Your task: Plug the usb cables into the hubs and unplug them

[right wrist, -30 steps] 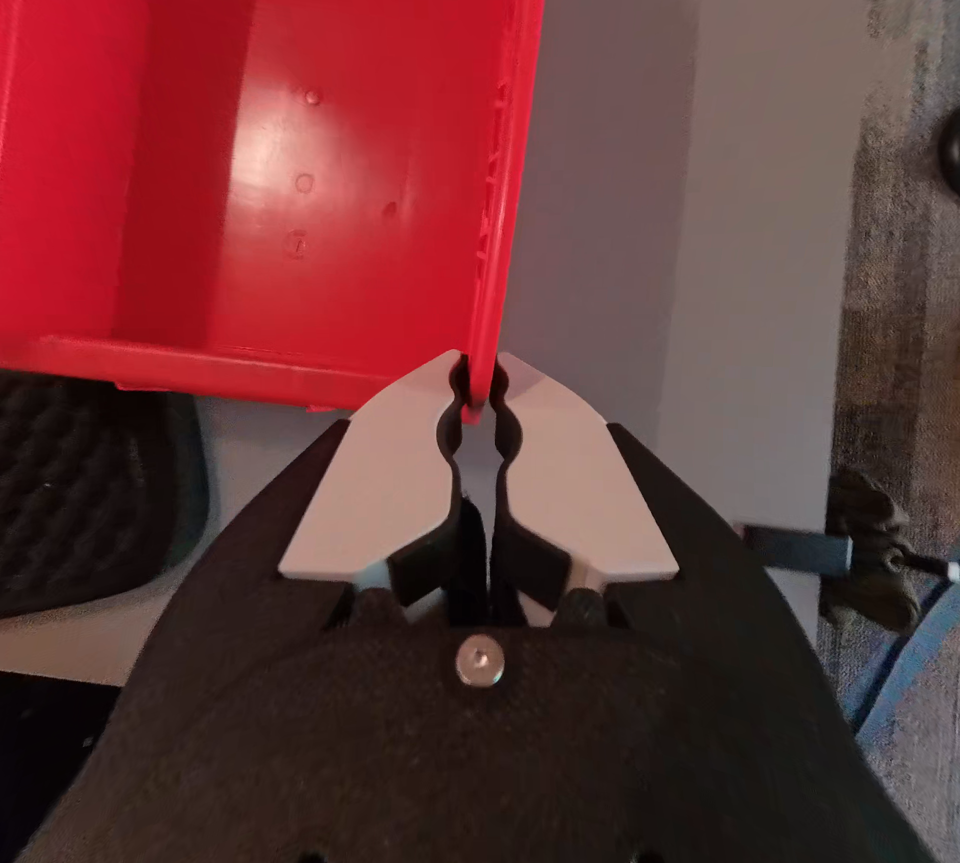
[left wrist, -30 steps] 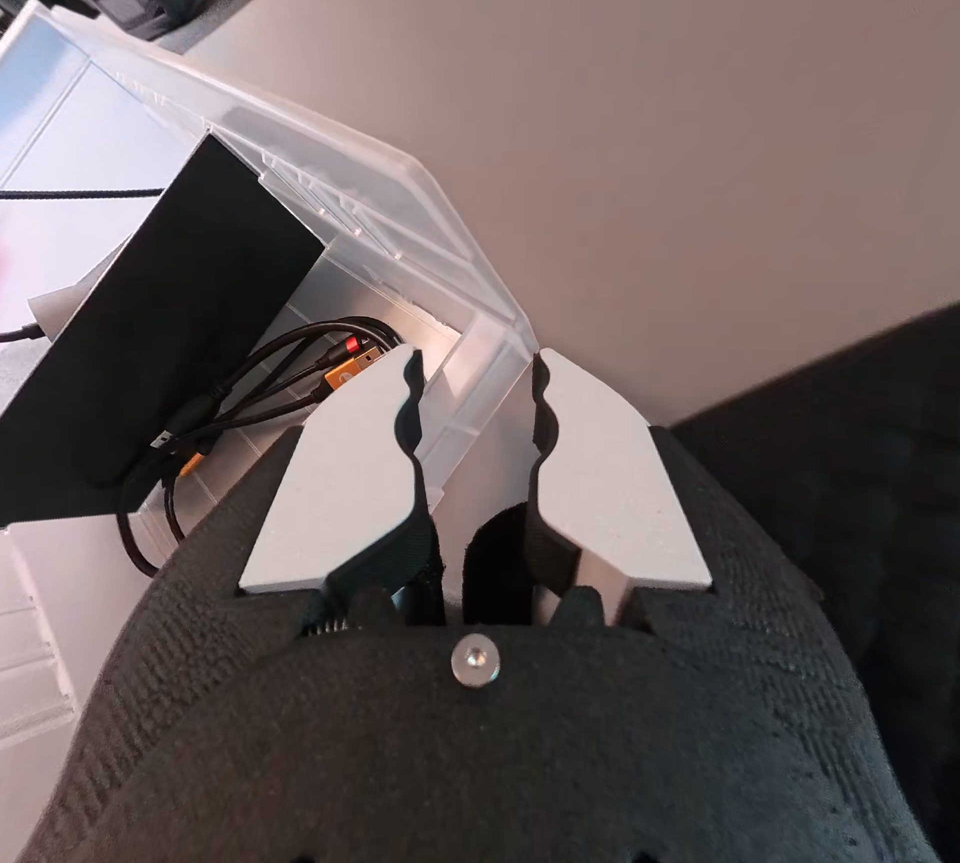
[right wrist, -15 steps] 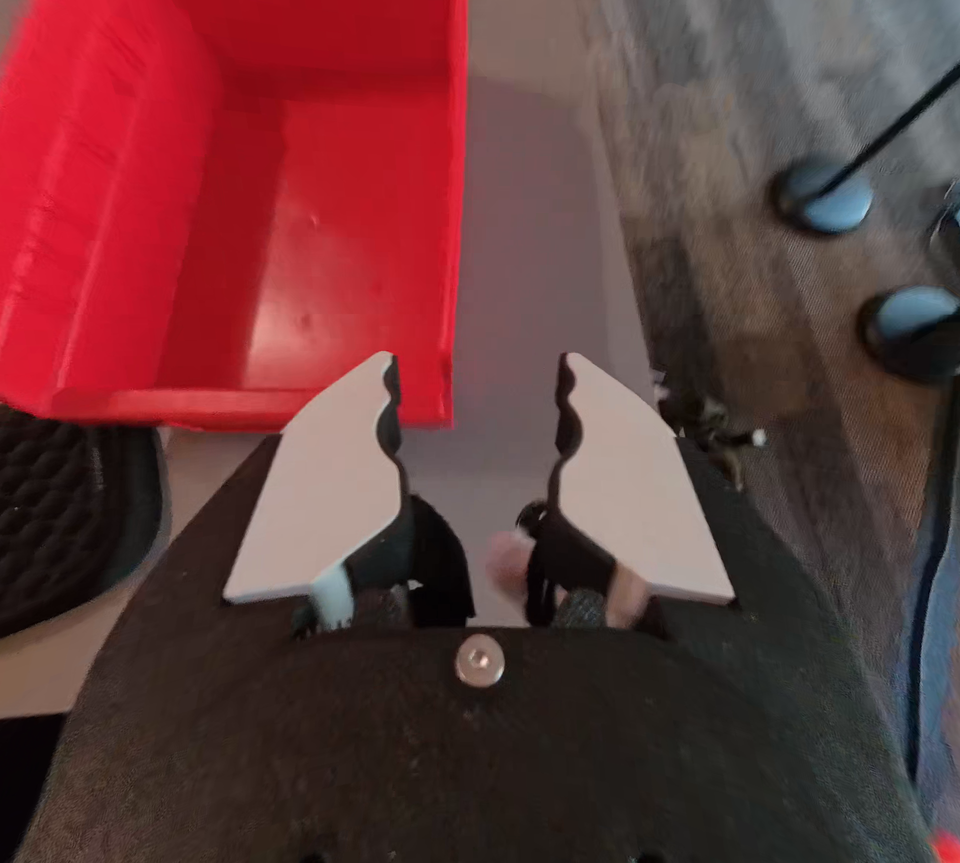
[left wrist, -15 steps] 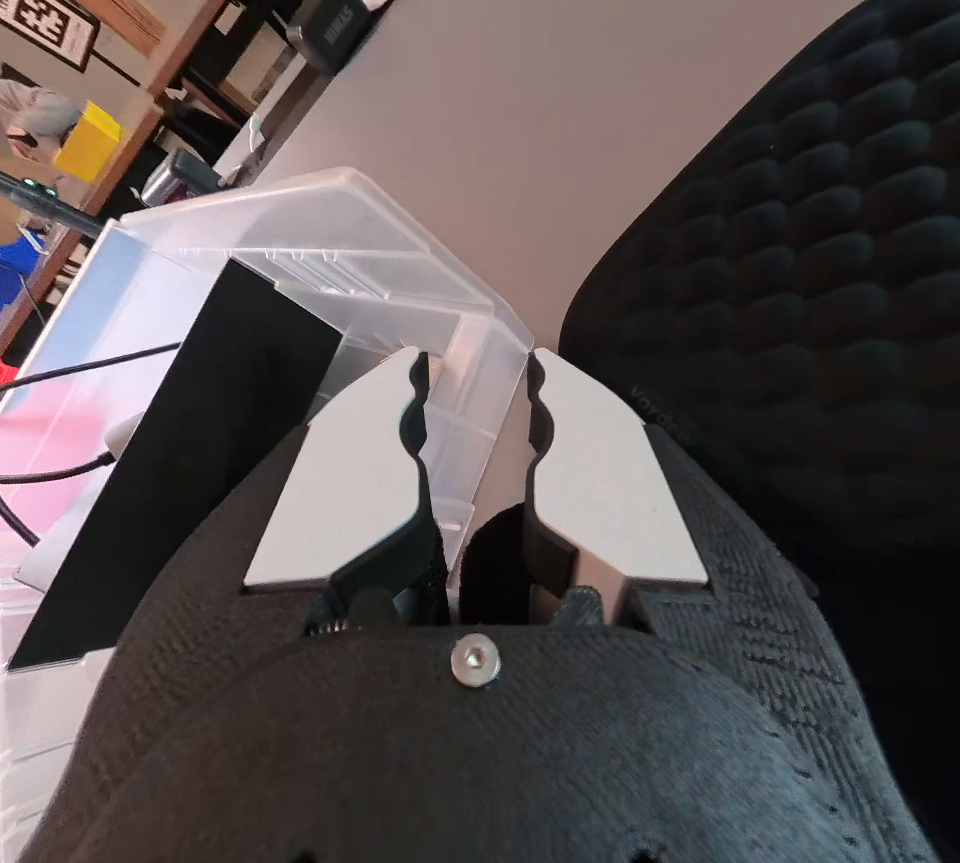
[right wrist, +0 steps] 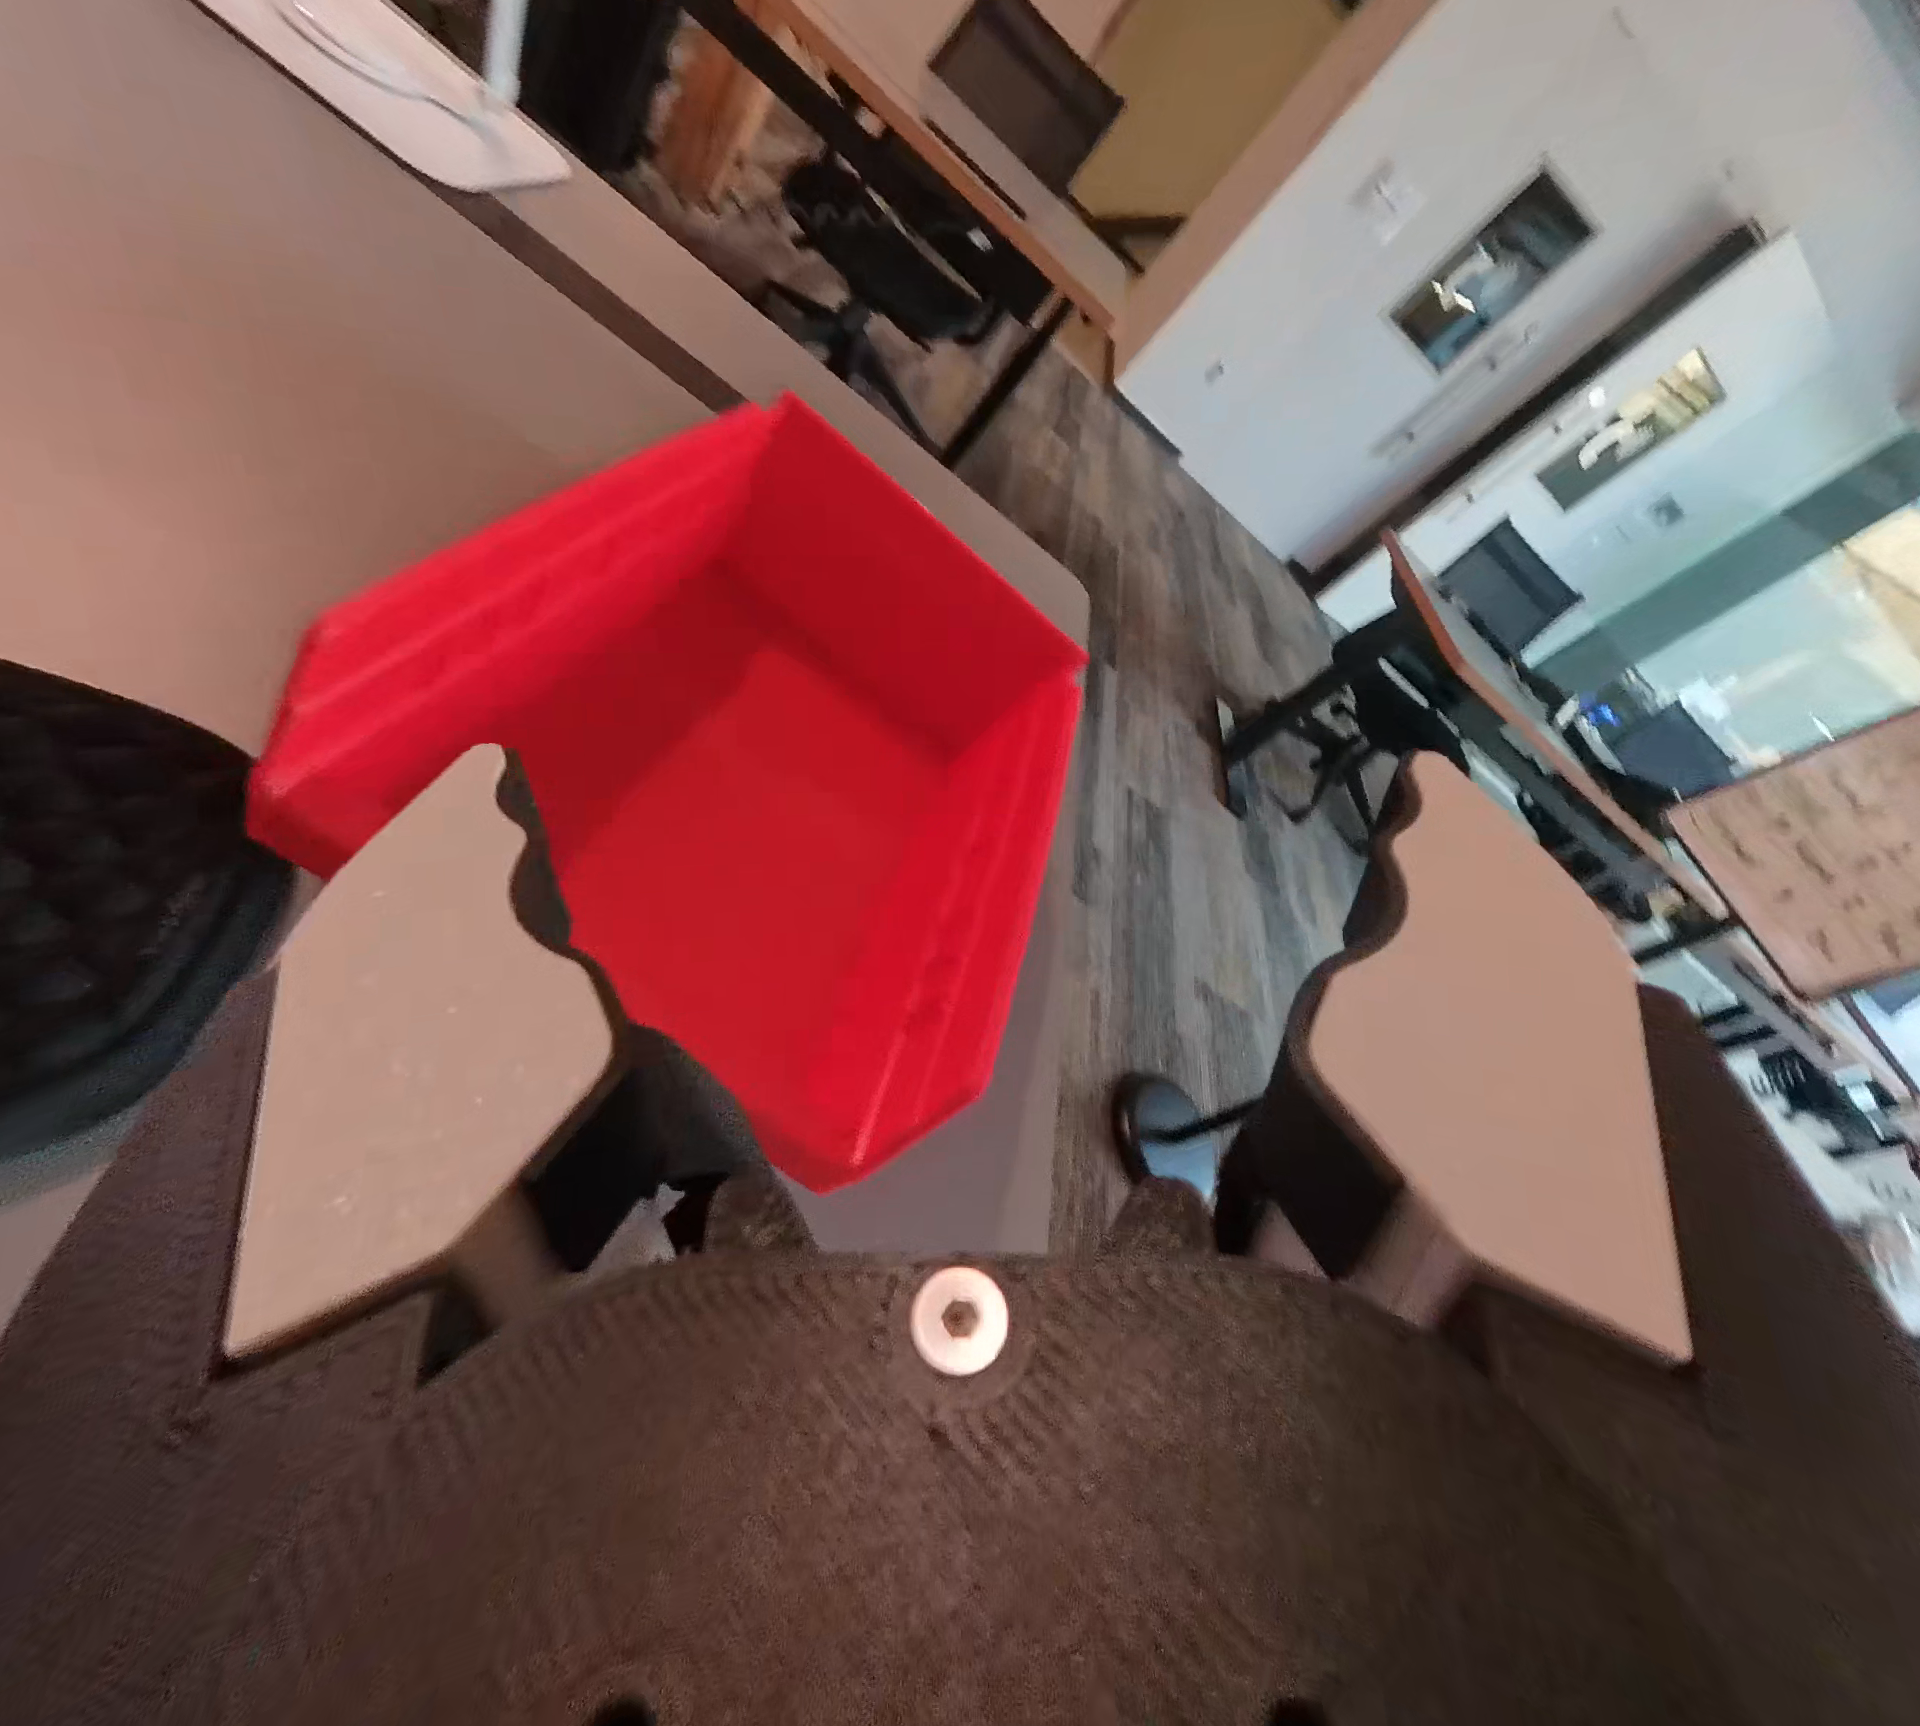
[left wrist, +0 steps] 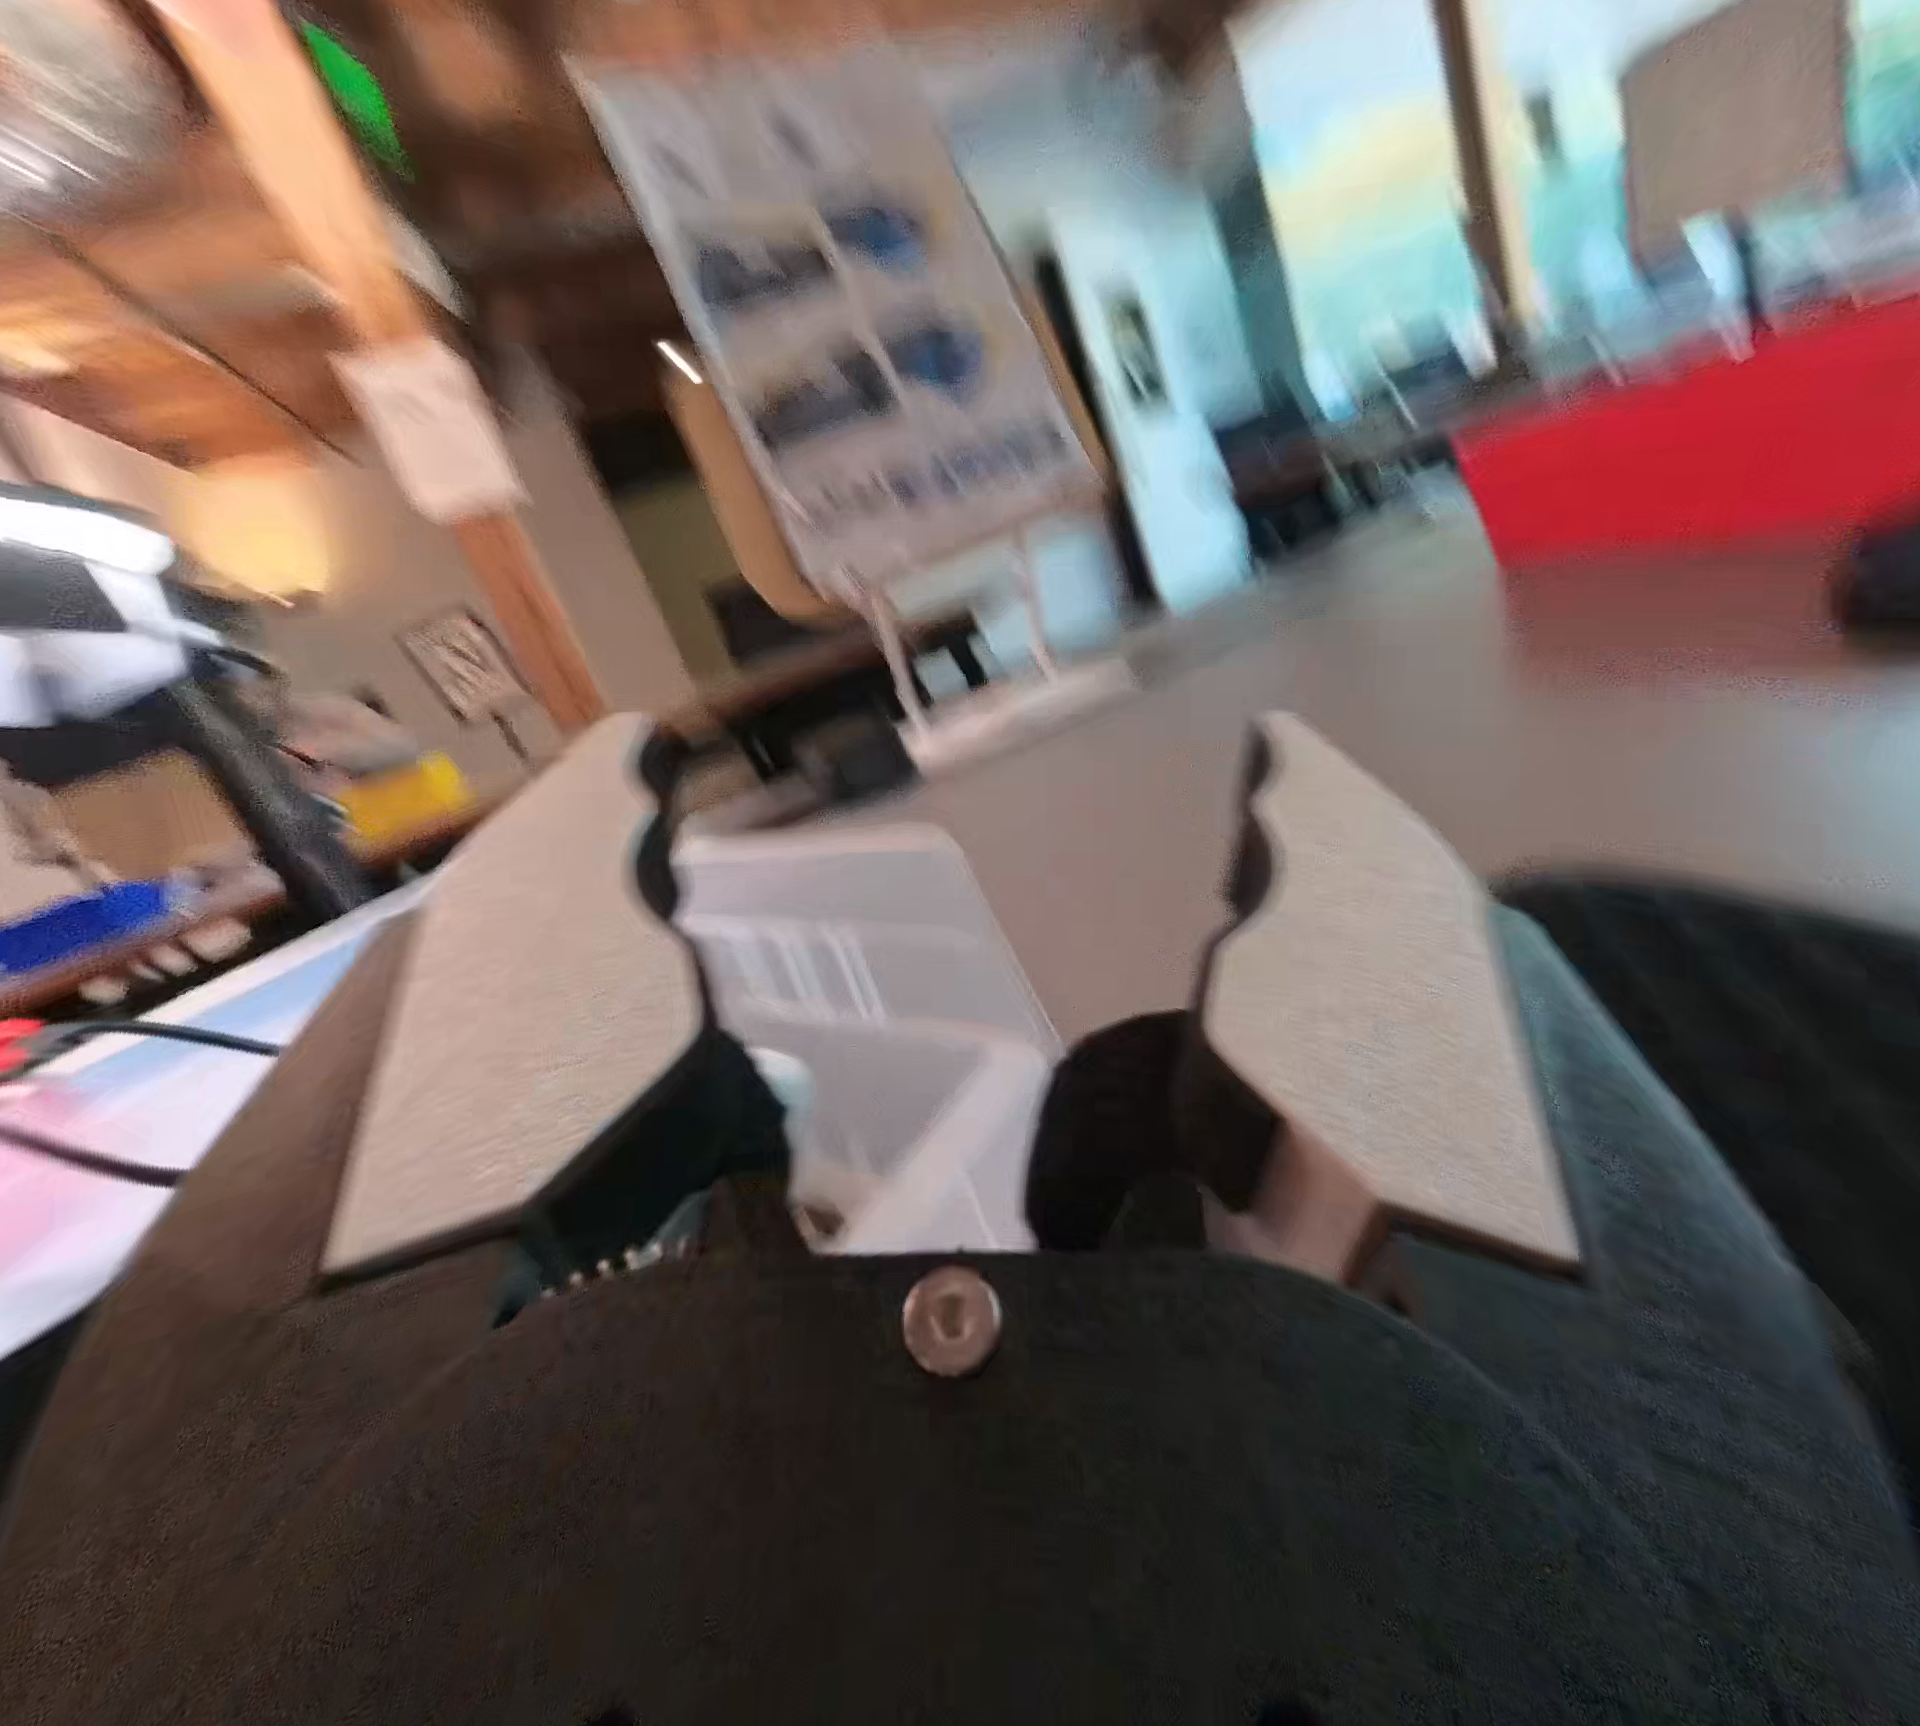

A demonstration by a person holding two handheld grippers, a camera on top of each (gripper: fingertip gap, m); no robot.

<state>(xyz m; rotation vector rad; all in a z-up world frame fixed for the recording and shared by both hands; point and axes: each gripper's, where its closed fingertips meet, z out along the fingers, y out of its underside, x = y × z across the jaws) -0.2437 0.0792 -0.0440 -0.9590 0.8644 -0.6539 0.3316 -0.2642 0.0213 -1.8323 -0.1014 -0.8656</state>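
Only the left wrist view shows the clear plastic bin (left wrist: 862,980), blurred, below the left tongs (left wrist: 945,803), now spread wider than before. Only the right wrist view shows inside the empty red plastic bin (right wrist: 790,803) on the grey bench (right wrist: 260,388); the right tongs (right wrist: 951,803), earlier clamped on its wall, gape wide. No cables or hubs are identifiable.
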